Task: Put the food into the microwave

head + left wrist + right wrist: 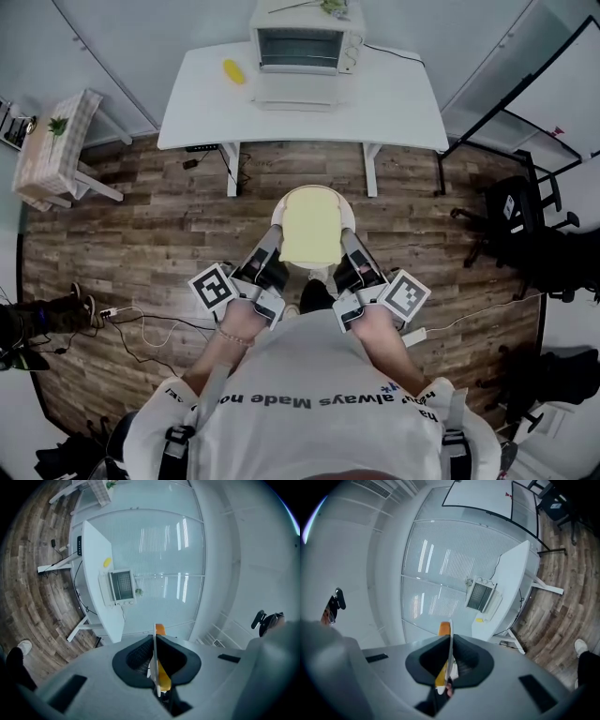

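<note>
A white plate (pixel 282 202) carries a pale yellow slab of food (pixel 310 228) and hangs level in front of my chest, above the wooden floor. My left gripper (pixel 273 246) is shut on the plate's left rim, and my right gripper (pixel 348 246) is shut on its right rim. In the left gripper view the plate (pixel 154 645) shows edge-on between the dark pads, with the food (pixel 160 629) beyond it; in the right gripper view the plate (pixel 450 648) and food (pixel 444 628) look the same. The microwave (pixel 302 45) stands door shut on the white table (pixel 398 105) ahead.
A small yellow item (pixel 233 71) lies on the table left of the microwave. A little side table with a checked cloth (pixel 54 142) stands at the left. Black office chairs (pixel 525 220) and a black frame (pixel 497 127) stand at the right. Cables (pixel 141 323) trail over the floor.
</note>
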The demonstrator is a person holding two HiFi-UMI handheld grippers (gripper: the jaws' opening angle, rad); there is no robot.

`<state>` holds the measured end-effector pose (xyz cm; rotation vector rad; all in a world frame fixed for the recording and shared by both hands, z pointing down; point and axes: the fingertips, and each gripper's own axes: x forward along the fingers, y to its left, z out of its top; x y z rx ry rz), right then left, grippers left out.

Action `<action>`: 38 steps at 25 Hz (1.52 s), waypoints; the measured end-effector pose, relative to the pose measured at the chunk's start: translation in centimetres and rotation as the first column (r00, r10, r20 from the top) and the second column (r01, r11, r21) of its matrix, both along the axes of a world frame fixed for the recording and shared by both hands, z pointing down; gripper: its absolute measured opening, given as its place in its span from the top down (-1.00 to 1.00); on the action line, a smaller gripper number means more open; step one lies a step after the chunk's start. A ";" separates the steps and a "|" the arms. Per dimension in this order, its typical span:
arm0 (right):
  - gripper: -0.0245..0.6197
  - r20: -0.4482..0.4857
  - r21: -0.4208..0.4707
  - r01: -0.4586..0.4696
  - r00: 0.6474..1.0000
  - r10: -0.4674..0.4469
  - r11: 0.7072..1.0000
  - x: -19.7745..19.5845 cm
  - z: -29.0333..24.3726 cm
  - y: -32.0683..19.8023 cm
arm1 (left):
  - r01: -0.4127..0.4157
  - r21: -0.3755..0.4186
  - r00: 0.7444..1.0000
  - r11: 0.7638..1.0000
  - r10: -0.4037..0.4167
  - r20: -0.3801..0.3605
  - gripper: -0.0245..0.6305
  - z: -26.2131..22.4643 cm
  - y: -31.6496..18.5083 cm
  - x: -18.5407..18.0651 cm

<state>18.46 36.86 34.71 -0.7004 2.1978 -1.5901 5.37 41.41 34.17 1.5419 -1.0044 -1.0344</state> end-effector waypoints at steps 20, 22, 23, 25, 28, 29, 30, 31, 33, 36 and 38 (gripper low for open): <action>0.85 0.007 -0.016 0.016 1.000 -0.016 1.000 3.2 0.7 -17.4 | 0.017 -0.025 1.000 1.000 -0.017 0.011 0.87 0.5 -17.0 3.3; 0.85 0.012 -0.025 0.017 1.000 -0.017 1.000 3.2 0.8 -18.2 | 0.020 -0.033 1.000 0.999 -0.020 0.009 0.87 0.8 -17.8 3.3; 0.85 0.013 -0.026 0.019 1.000 -0.018 0.999 3.1 0.9 -18.6 | 0.021 -0.036 1.000 0.999 -0.020 0.010 0.87 0.8 -18.2 3.3; 0.85 0.010 -0.026 0.021 1.000 -0.021 0.999 3.0 1.0 -19.5 | 0.022 -0.038 1.000 0.999 -0.021 0.011 0.87 1.0 -19.0 3.2; 0.85 0.008 -0.027 0.018 1.000 -0.018 0.999 2.6 1.2 -20.7 | 0.024 -0.040 1.000 0.999 -0.024 0.004 0.87 1.3 -20.2 2.7; 0.85 0.008 -0.025 0.017 1.000 -0.016 1.000 2.4 1.3 -21.2 | 0.024 -0.040 1.000 0.999 -0.024 0.003 0.87 1.4 -20.7 2.5; 0.85 0.008 -0.024 0.015 1.000 -0.015 1.000 2.2 1.4 -21.7 | 0.022 -0.039 1.000 0.999 -0.022 0.002 0.87 1.5 -21.2 2.3; 0.85 0.007 -0.022 0.014 1.000 -0.014 1.000 2.0 1.4 -22.2 | 0.020 -0.037 1.000 0.999 -0.020 0.002 0.87 1.6 -21.8 2.1; 0.85 0.006 -0.017 0.013 1.000 -0.013 1.000 1.4 1.5 -23.4 | 0.018 -0.033 1.000 0.999 -0.018 0.002 0.87 1.7 -23.0 1.5; 0.85 0.003 -0.021 0.010 1.000 -0.010 1.000 0.2 1.6 -25.1 | 0.017 -0.027 1.000 1.000 -0.017 0.000 0.87 1.7 -24.9 0.2; 0.85 0.001 -0.016 0.012 1.000 -0.012 1.000 -1.1 1.6 -26.4 | 0.018 -0.024 1.000 1.000 -0.018 -0.001 0.87 1.7 -26.2 -1.0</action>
